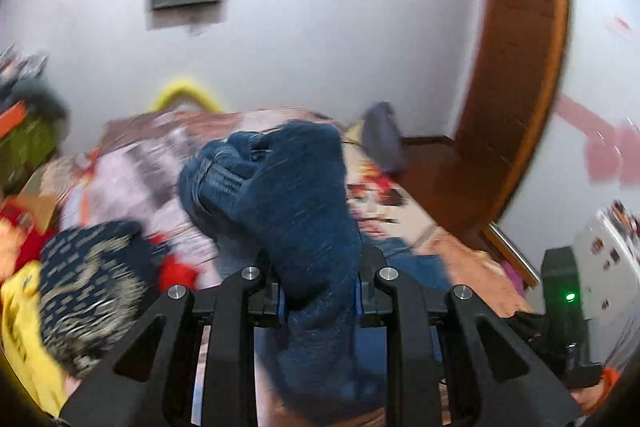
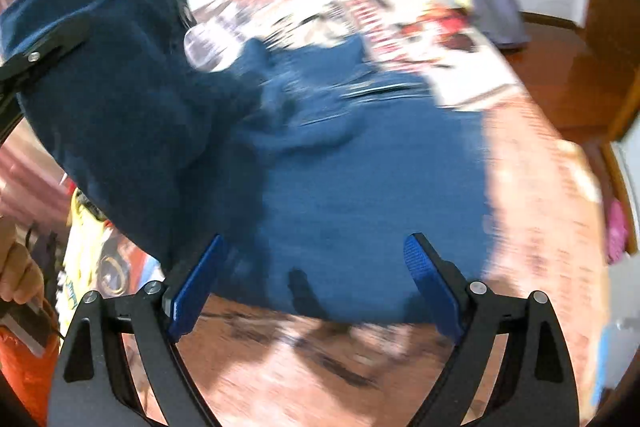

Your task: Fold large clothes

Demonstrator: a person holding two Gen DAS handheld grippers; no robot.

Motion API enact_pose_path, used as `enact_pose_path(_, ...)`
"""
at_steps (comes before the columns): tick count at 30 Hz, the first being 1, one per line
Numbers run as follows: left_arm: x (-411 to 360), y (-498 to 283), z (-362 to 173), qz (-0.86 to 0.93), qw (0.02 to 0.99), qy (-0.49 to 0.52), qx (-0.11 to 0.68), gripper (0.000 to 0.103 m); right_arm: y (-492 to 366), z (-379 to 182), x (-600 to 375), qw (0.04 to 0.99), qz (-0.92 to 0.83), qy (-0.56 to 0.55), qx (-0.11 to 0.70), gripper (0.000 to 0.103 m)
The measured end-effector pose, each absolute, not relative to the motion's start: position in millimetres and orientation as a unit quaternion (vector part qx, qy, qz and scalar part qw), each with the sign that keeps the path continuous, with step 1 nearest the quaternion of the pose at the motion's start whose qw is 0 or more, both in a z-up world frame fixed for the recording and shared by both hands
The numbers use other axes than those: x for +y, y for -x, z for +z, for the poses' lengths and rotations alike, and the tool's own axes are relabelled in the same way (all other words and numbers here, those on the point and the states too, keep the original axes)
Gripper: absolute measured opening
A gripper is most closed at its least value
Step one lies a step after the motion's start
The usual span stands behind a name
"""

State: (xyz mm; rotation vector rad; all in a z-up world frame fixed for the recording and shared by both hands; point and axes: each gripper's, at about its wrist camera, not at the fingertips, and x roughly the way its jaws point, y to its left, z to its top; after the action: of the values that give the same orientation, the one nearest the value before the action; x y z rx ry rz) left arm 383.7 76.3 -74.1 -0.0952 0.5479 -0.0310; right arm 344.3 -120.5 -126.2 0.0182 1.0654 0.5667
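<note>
Between the blue pads of your left gripper (image 1: 319, 301) a thick fold of the blue garment (image 1: 296, 195) is clamped, its bunched cloth raised in front of the camera. Your right gripper (image 2: 316, 291) has its fingers spread wide with nothing pinched, hovering above the garment's near edge. The rest of the garment lies spread on the patterned bedspread (image 2: 532, 163). A yellow cloth (image 1: 18, 323) and a dark patterned piece (image 1: 92, 287) sit to the left on the bed.
</note>
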Motion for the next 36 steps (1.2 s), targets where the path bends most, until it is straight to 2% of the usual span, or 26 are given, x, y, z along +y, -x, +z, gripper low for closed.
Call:
enact_pose_path(5, -8, -412, -99, -0.122, 0.942, 0.033, 0.311, 0.022, -338, -110, -193, 0.854, 0.182, -0.008, 0.487, 0.090)
enact_pose_path(9, -55, -430, -148, -0.179, 0.896, 0.014, 0.406, 0.023, -338, -103, -231, 0.863, 0.136, -0.011, 0.487, 0.090)
enact_pose_path(11, -73, -427, -172, -0.202, 0.872, -0.016, 0.447, 0.026, -337, -103, -245, 0.864, 0.120, -0.011, 0.489, 0.090)
enact_pose_path(14, -84, -408, -182, -0.204, 0.864, -0.065, 0.455, 0.032, -333, -100, -255, 0.866, 0.114, -0.009, 0.486, 0.090)
enact_pose_path(17, -79, -389, -169, -0.229, 0.860, -0.065, 0.452, 0.045, -329, -93, -253, 0.872, 0.118, -0.005, 0.474, 0.090)
enact_pose_path(19, -75, -375, -154, -0.226, 0.866, -0.060, 0.441, 0.075, -328, -88, -249, 0.878, 0.123, 0.001, 0.463, 0.090)
enact_pose_path(22, -53, -358, -130, -0.186, 0.896, -0.060, 0.399, 0.092, -324, -76, -237, 0.887, 0.146, 0.008, 0.438, 0.090)
enact_pose_path(29, 19, -354, -114, -0.054, 0.931, -0.053, 0.358, 0.097, -326, -74, -181, 0.885, 0.212, 0.033, 0.413, 0.092)
enact_pose_path(36, 77, -367, -164, 0.016, 0.902, -0.029, 0.431, 0.097, -339, -119, -144, 0.854, 0.240, 0.065, 0.456, 0.092)
